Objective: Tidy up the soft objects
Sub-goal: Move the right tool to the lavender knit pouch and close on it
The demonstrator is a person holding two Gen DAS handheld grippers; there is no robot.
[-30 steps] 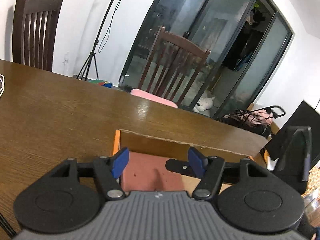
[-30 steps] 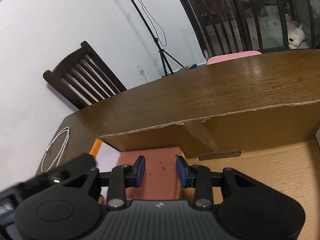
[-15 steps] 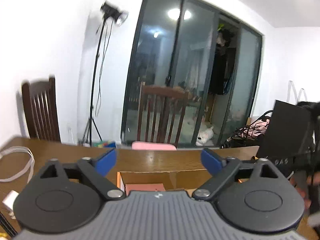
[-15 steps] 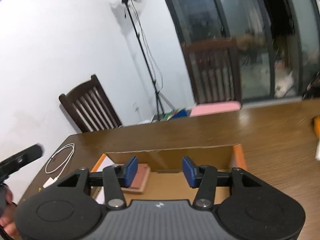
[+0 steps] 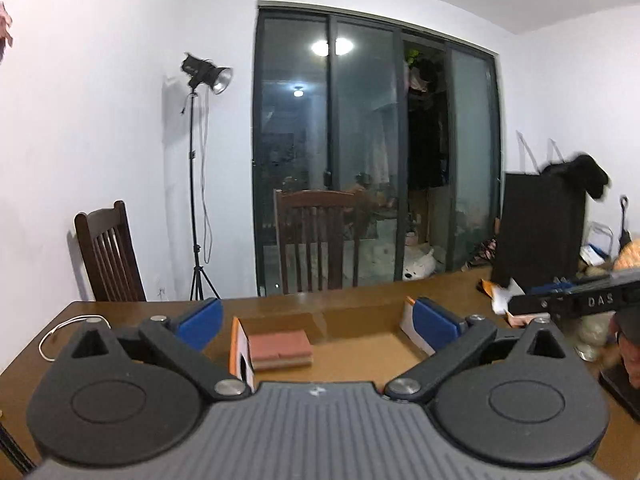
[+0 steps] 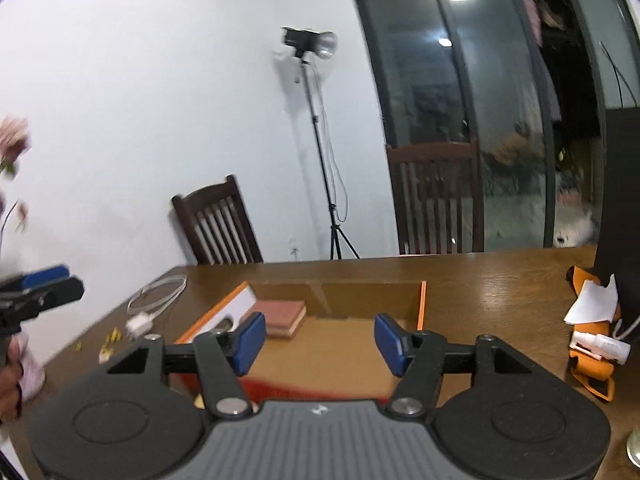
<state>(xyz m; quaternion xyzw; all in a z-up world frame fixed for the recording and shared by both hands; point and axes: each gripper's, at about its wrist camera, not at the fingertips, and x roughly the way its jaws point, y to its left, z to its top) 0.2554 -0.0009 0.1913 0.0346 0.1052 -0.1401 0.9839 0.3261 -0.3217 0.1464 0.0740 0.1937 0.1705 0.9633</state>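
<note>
A reddish-brown sponge block (image 5: 280,349) lies in the far left corner of an open cardboard box (image 5: 360,354) on the wooden table; it also shows in the right wrist view (image 6: 283,317) inside the box (image 6: 344,356). My left gripper (image 5: 316,322) is wide open and empty, held above and behind the box. My right gripper (image 6: 318,339) is open and empty, also raised behind the box. The left gripper shows at the left edge of the right wrist view (image 6: 36,284).
A white cable and charger (image 6: 154,300) lie on the table left of the box. An orange and white item (image 6: 592,332) and a black panel (image 5: 538,232) stand at the right. Wooden chairs (image 5: 320,236) stand behind the table.
Both grippers have pulled up and back from the box, leaving the sponge block in its corner. Both have opened wider.
</note>
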